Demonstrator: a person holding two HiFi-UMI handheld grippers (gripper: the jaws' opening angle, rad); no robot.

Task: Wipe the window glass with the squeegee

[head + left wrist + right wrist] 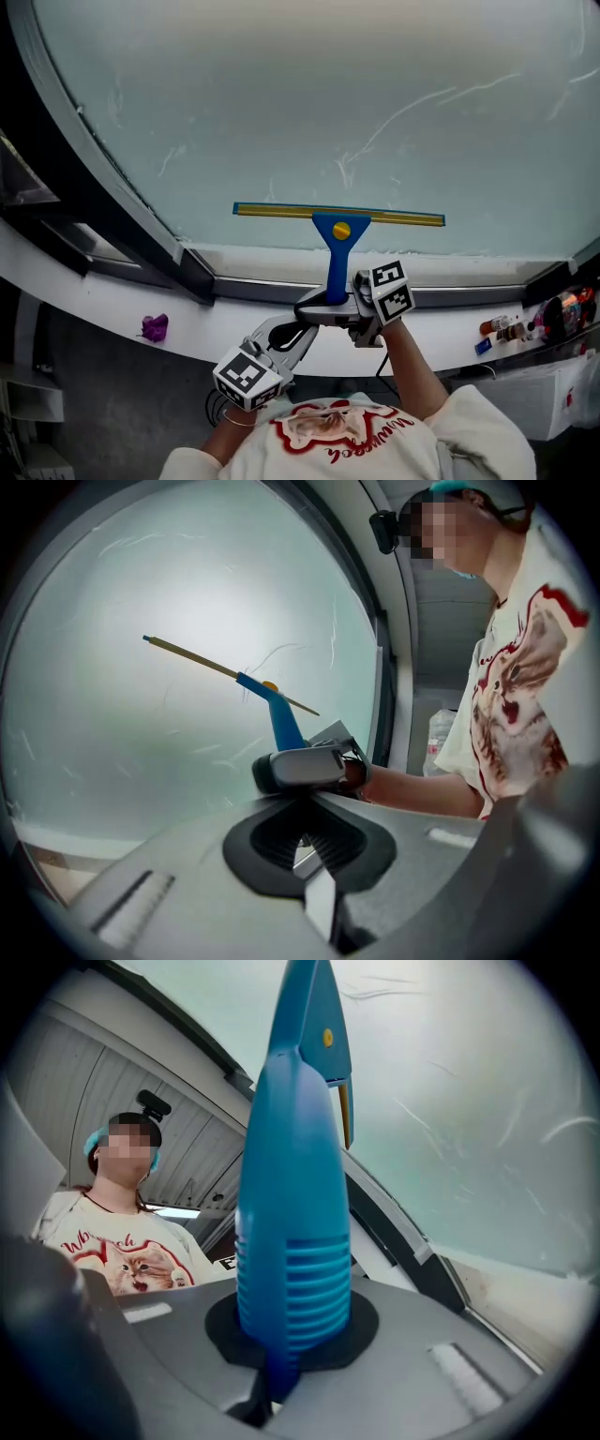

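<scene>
The squeegee [337,215] has a blue handle and a long yellow-edged blade. Its blade lies level against the lower part of the window glass [309,103], just above the frame. My right gripper [330,302] is shut on the handle's lower end; in the right gripper view the ribbed blue handle [292,1241] rises straight out between the jaws [281,1358]. My left gripper [296,332] hangs lower and to the left, off the squeegee. In its own view the jaws [302,853] are together with nothing in them, and the squeegee [278,714] and right gripper [305,766] are ahead.
A dark window frame [197,272] and a white sill [112,300] run below the glass. A small purple object [155,327] lies on the sill at left. Small bottles [511,328] stand at the right end. Thin streaks mark the glass [403,112].
</scene>
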